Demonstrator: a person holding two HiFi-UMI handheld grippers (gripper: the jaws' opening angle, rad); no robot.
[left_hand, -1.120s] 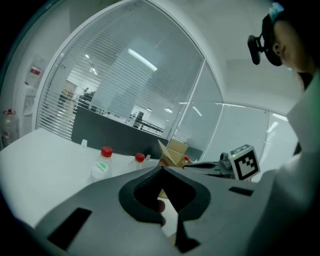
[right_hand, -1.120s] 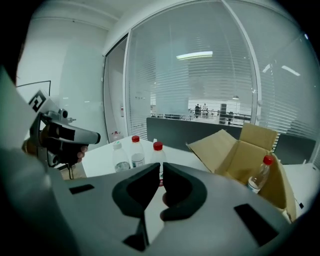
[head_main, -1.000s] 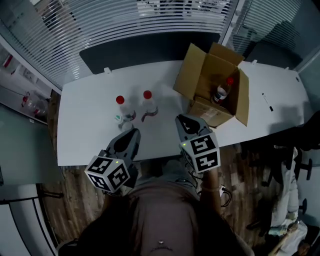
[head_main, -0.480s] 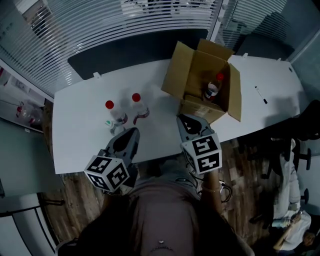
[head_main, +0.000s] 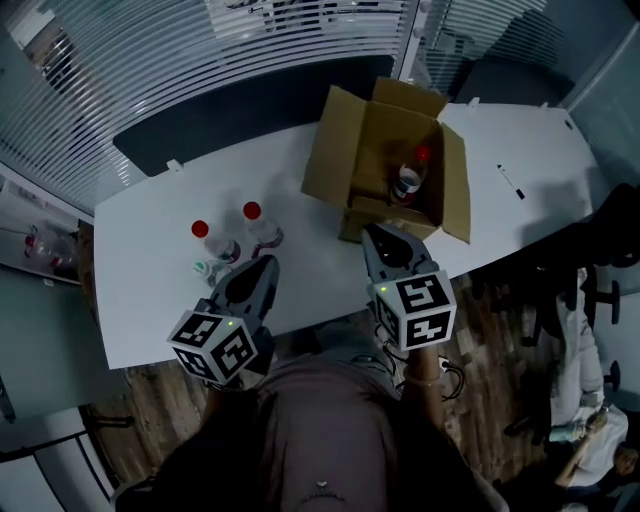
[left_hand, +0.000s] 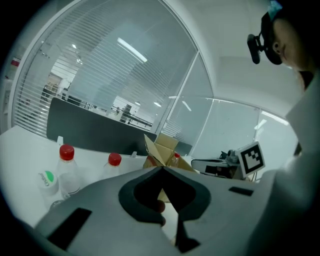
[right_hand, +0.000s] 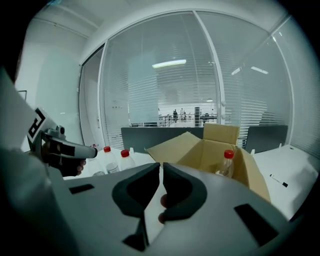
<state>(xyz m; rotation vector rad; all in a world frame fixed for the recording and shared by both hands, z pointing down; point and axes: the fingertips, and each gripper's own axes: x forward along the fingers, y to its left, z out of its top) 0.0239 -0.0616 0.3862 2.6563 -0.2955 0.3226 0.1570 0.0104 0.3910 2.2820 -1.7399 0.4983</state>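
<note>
Standing upright on the white table (head_main: 150, 300), two red-capped bottles (head_main: 258, 226) sit just ahead of the left gripper (head_main: 262, 264), jaws pressed together, empty. The right gripper (head_main: 377, 234), likewise closed on nothing, faces the cardboard box (head_main: 335, 150), flaps splayed open, third bottle (head_main: 408, 180) standing inside.

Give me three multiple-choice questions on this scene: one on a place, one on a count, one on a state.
1. Where does the cardboard box stand?
A. on the white table
B. on the floor
C. on a chair

2. How many red-capped bottles stand on the table outside the box?
A. one
B. two
C. four

3. How are the right claw jaws?
A. wide apart
B. shut on a bottle
C. together, empty

Answers:
A, the head view shows the box on the tabletop.
B, two red caps stand beside the box.
C, the right gripper view shows the jaws meeting with nothing between them.
</note>
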